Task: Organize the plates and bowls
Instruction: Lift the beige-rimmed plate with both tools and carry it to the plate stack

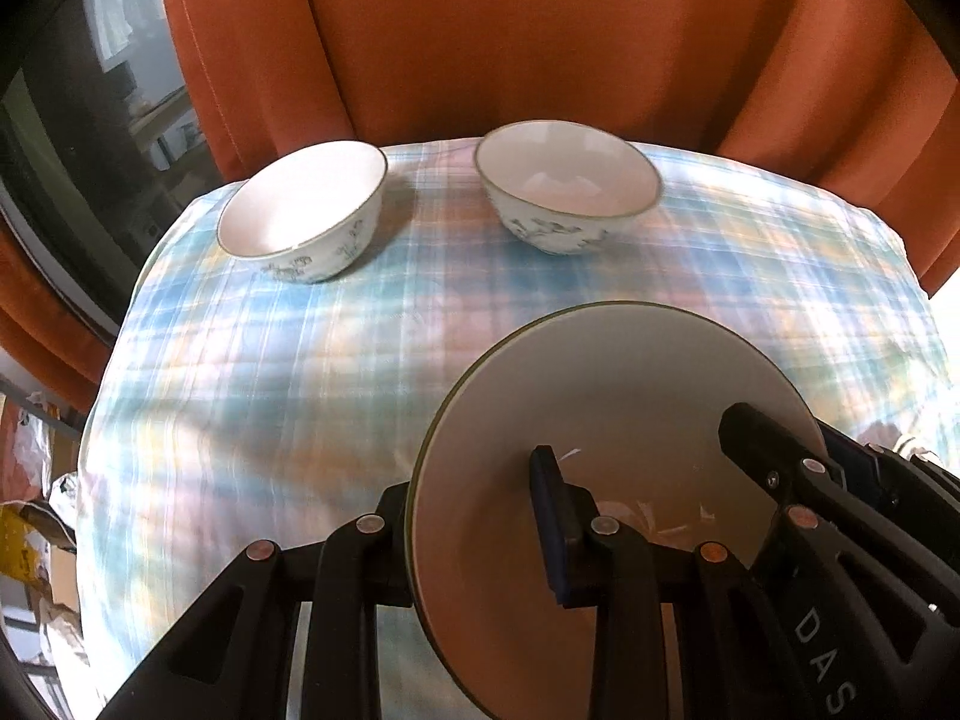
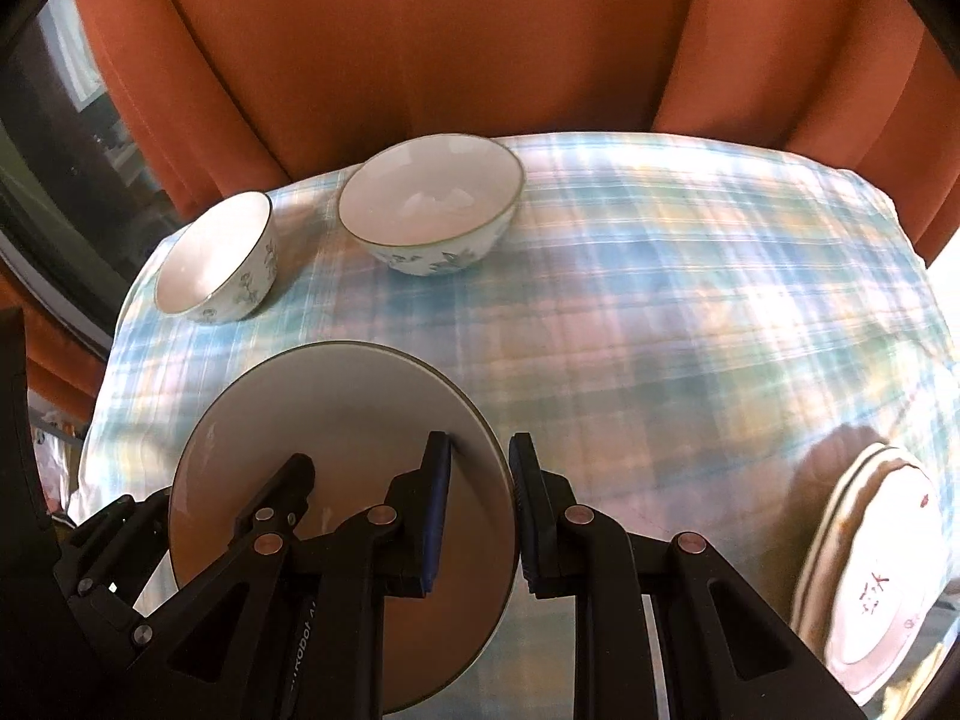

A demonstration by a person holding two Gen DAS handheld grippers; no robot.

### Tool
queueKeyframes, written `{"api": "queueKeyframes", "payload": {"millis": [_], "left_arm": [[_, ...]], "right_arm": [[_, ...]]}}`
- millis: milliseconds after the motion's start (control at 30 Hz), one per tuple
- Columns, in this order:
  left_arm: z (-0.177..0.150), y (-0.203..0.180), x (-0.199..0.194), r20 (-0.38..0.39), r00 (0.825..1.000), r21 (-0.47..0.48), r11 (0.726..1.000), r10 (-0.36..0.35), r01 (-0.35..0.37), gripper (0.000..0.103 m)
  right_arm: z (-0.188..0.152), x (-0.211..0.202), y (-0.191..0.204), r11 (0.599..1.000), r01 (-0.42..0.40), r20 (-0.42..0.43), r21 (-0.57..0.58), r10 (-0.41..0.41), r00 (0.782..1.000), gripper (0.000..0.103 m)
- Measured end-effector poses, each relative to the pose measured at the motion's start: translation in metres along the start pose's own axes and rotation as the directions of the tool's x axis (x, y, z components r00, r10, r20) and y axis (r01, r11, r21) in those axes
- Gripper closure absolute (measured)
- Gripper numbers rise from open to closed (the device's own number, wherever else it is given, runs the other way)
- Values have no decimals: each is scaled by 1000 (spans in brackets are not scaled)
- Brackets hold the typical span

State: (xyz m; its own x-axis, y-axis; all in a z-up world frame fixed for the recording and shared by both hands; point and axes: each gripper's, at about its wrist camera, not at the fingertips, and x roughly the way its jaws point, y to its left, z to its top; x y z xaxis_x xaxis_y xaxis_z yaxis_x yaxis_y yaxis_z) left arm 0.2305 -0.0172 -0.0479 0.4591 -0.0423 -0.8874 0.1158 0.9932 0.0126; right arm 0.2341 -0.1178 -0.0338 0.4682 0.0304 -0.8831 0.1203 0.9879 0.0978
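Note:
A plain white plate [image 1: 624,396] with a thin dark rim hangs over the plaid cloth, held from both sides. My left gripper [image 1: 474,480] is shut on its left rim, one finger above and one below. In the right wrist view my right gripper [image 2: 480,441] is shut on the right rim of the same plate [image 2: 336,420]. Each view also shows the other gripper's fingers [image 1: 756,438] [image 2: 282,492] on the far rim. Two white bowls with blue flower patterns stand at the back of the cloth, apart from each other [image 1: 306,210] [image 1: 564,180] [image 2: 216,258] [image 2: 432,204].
A stack of patterned plates [image 2: 870,570] lies at the near right of the plaid tablecloth [image 2: 660,300]. Orange curtains [image 1: 510,48] hang right behind the table's far edge. A dark window [image 1: 90,150] is at the left, with clutter [image 1: 36,480] below the table's left edge.

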Motion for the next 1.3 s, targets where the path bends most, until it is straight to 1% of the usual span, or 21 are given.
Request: {"api": "queueKeyframes", "payload": {"millis": [167,333,733,1133,1233,1300], "left_arm": [[-20,-26,-16,-3,1000,-5,1000,8,-8,75],[-38,-51,-23,-10,1000,-12,1000,16,-16,74],[-76,-98,-17,-24,999,-46,998,38,-39,74],[-103,-113,-5,-69,996,-113,992,49,-57,75],[-103,-117,-6,-47,996,-111,991,69,-74,75],[-103,-117,-6,-49,996,-115,990,72,-78,74]], "right_arm": [[-16,-20,-25,1000,-11,4,-18,11,1000,79],[-32,-30,-50,999,-17,-1,-29,17,1000,79],[-72,-34,-103,998,-39,-8,-58,38,999,79],[-95,-17,-123,993,-60,-69,-100,54,996,79],[-97,-14,-128,993,-72,-74,-95,65,995,79],[-97,-13,-128,992,-76,-66,-100,69,995,79]]}}
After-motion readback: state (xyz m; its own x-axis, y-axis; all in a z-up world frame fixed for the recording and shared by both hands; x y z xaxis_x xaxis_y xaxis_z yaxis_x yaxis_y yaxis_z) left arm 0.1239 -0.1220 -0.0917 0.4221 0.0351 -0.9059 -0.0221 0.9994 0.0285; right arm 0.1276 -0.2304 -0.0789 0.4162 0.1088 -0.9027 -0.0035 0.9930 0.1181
